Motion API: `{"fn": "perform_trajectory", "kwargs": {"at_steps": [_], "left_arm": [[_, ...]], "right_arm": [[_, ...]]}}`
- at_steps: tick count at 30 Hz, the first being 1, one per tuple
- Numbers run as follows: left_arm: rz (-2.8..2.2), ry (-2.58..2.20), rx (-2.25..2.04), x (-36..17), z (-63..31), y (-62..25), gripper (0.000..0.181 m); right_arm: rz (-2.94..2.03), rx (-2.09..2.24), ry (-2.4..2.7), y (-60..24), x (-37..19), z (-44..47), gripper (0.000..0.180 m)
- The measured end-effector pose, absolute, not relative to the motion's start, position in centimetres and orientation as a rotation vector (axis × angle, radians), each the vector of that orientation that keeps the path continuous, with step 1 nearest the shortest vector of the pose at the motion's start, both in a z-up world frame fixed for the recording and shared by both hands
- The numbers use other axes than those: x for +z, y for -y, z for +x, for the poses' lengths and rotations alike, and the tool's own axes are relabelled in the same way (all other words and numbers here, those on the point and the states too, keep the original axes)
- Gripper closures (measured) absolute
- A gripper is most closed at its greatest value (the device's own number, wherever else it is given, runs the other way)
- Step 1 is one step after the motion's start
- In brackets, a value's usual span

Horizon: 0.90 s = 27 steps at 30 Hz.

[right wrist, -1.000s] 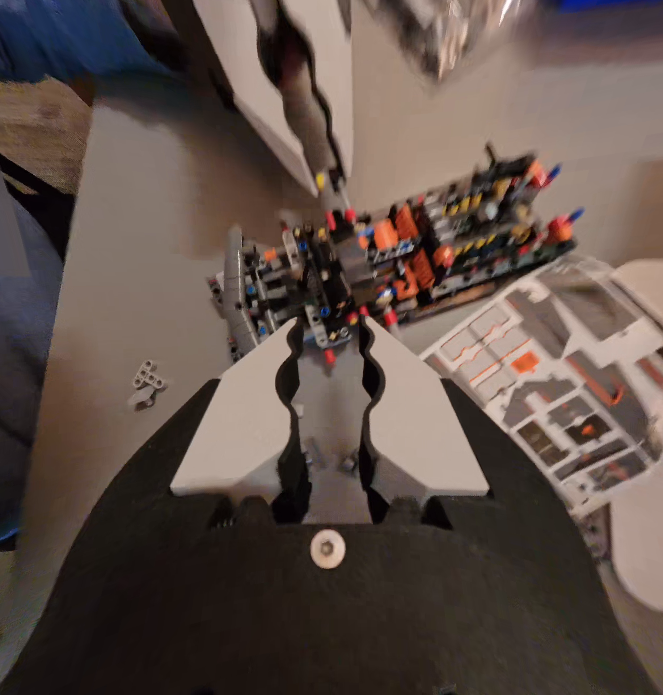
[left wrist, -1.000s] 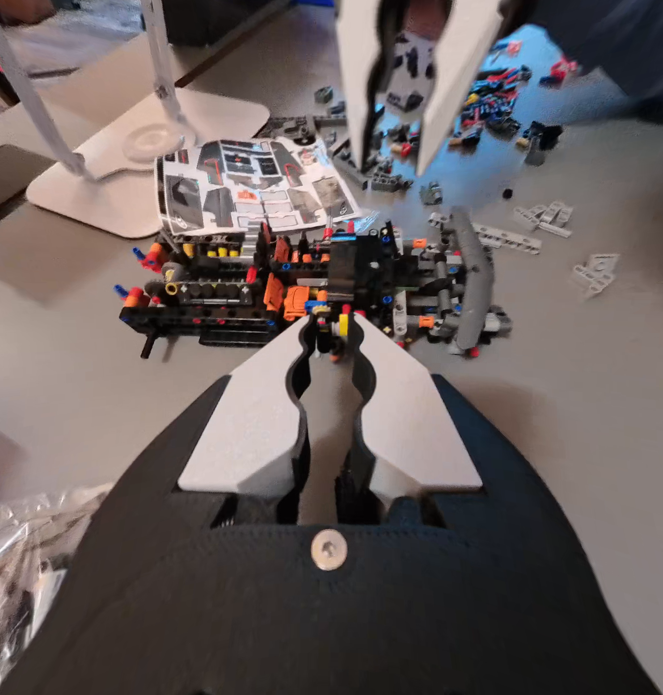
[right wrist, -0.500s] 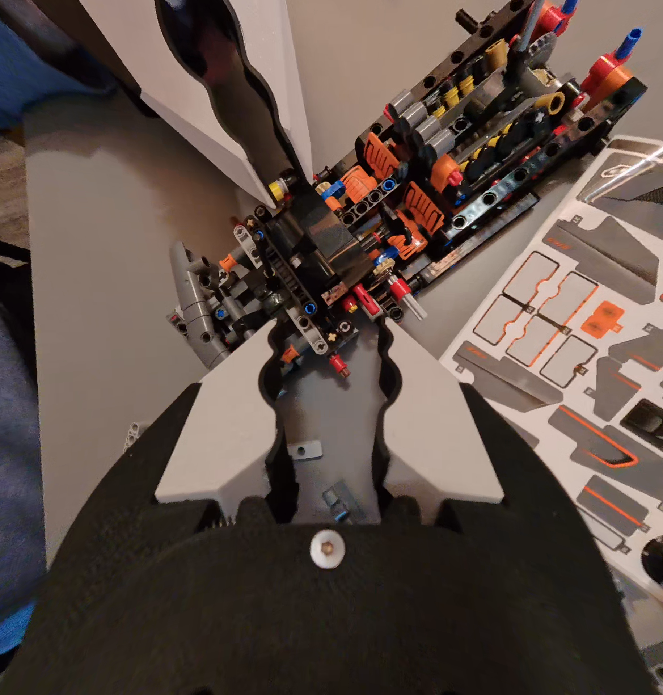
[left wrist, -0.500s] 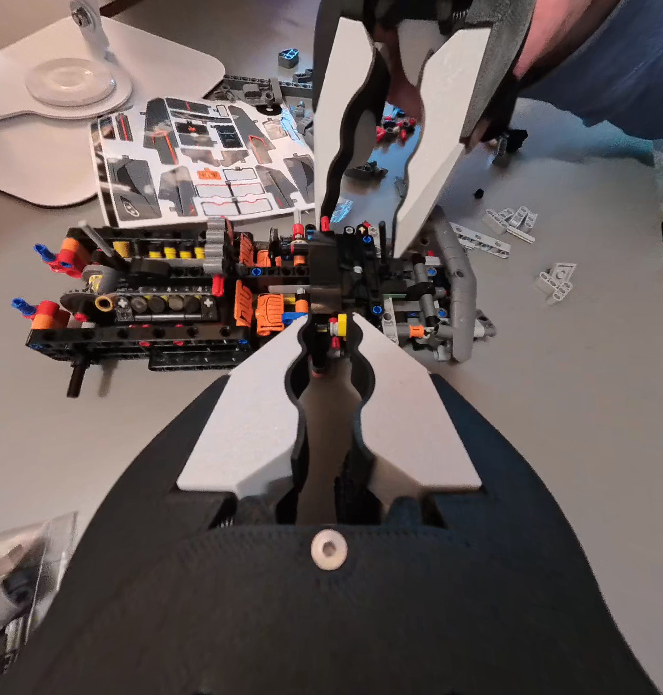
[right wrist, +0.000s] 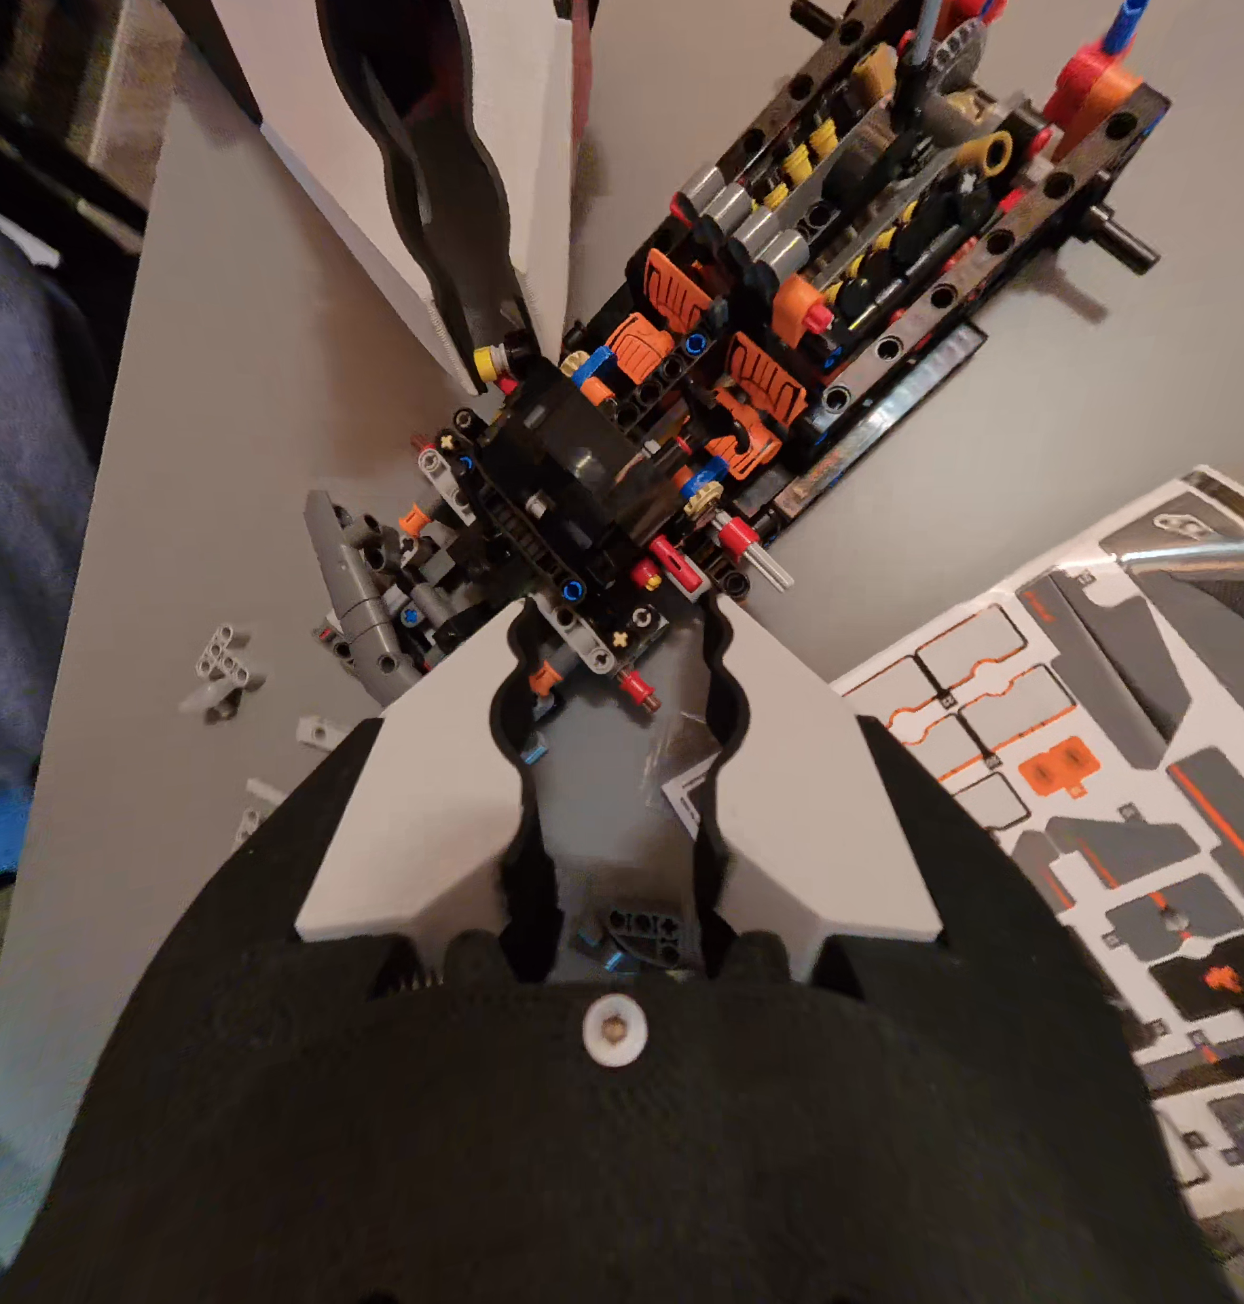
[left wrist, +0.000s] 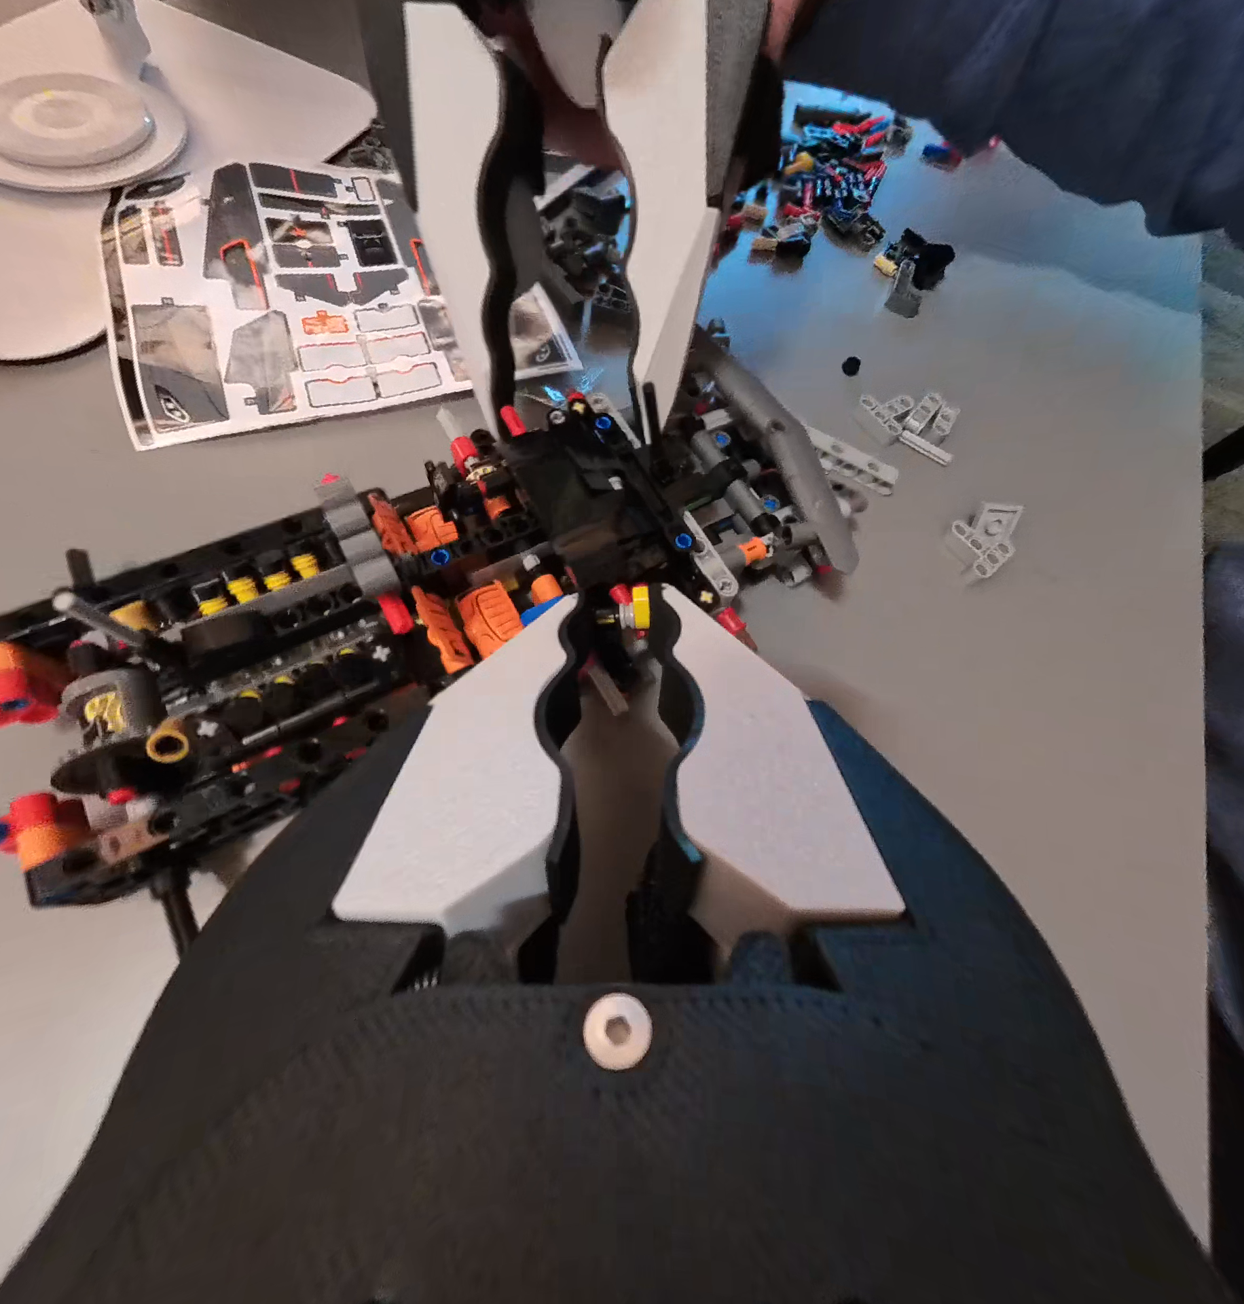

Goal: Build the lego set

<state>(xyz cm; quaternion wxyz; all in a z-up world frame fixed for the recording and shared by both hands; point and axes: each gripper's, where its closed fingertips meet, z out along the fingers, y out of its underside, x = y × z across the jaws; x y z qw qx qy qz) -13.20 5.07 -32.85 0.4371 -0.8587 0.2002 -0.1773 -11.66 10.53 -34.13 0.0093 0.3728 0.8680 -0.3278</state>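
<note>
The long black, orange and grey lego chassis lies on the grey table and also shows in the right wrist view. My left gripper is shut on the near side of its black middle block, with a yellow pin between the tips. It enters the right wrist view from the top left. My right gripper is open, its fingers either side of the opposite edge of the same block. It comes down from the top in the left wrist view.
A sticker sheet lies beyond the chassis, next to a white stand base. A pile of small loose pieces and light grey connectors lie to the right. The table edge is close on the right. A blue sleeve is above. Tip to tip, the grippers are about 7 centimeters apart. My left tips are about 30 centimeters from the white stand base, my right tips only 20 centimeters.
My right gripper came down from above the loose pieces, opened wider and now straddles the chassis's black block. My left gripper kept its hold; the chassis has turned.
</note>
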Motion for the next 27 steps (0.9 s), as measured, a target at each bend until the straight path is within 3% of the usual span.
{"fn": "perform_trajectory", "kwargs": {"at_steps": [1,17,23,27], "left_arm": [[-2.133,-0.491,-0.427,-32.9,-13.0,-5.0,0.166],[-2.135,-0.271,-0.386,-32.9,-10.6,-3.7,0.166],[-2.051,-0.263,-0.308,-31.4,-10.6,-3.4,0.166],[-2.003,-0.338,-0.158,-30.2,-10.9,-3.2,0.166]], "right_arm": [[1.117,-1.010,-2.723,-10.6,-34.1,-11.6,0.136],[0.572,-0.655,-2.885,-9.7,-34.1,-11.6,0.137],[0.859,-0.660,-3.046,-11.2,-31.8,-11.6,0.124],[1.197,-0.861,-3.124,-10.3,-27.4,-10.8,0.141]]}}
